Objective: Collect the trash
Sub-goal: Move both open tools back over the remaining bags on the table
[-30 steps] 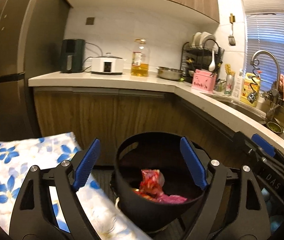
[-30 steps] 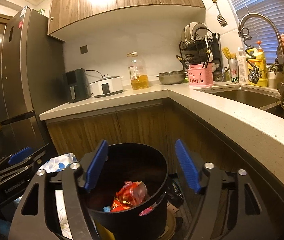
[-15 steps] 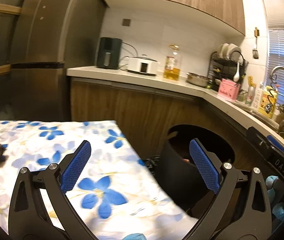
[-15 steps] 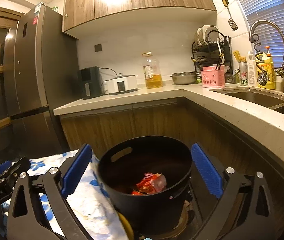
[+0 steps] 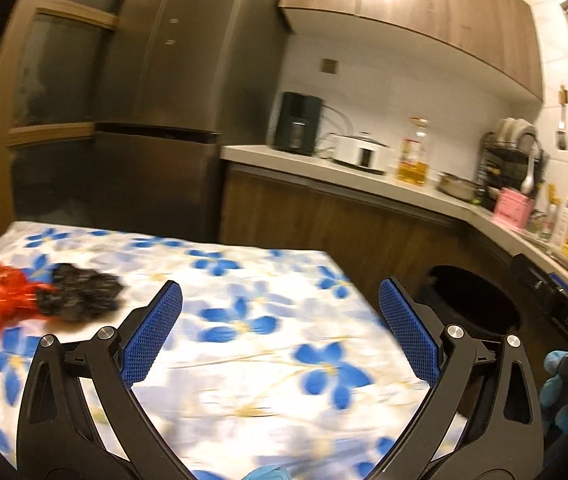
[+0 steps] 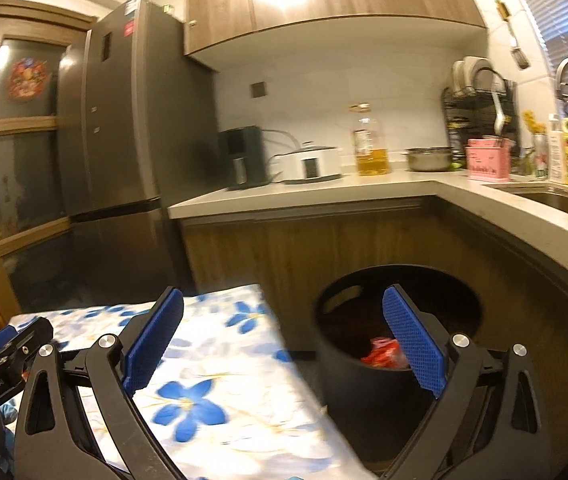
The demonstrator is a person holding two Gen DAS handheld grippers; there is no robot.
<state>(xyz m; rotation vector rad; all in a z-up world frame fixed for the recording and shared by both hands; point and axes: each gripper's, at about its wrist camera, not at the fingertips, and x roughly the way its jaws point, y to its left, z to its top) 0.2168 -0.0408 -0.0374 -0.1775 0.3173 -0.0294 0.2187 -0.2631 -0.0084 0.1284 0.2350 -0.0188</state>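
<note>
The left gripper (image 5: 279, 308) hangs above a table covered with a white cloth with blue flowers (image 5: 251, 344); its blue pads stand wide apart and nothing is between them. The jaws have just been opening, and they are empty. On the far left part of the cloth lie two pieces of trash, touching each other: a crumpled red wrapper (image 5: 5, 302) and, just to its right, a crumpled black piece (image 5: 81, 296). Both are well apart from the left gripper's pads. The right gripper (image 6: 284, 320) also has its jaws spread wide, just opened too, and it holds nothing. It points toward the edge of the table and a round black bin (image 6: 368, 384) that stands on the floor just beside the table, under the curved countertop (image 6: 496, 216). Inside the bin a red wrapper (image 6: 382, 354) is visible, partly hidden behind the right pad. In the left wrist view the same bin (image 5: 480, 300) shows at the right, dark inside. On the counter behind stand an oil bottle (image 6: 370, 142), a white cooker (image 6: 310, 164) and a pink holder (image 6: 488, 158).
</note>
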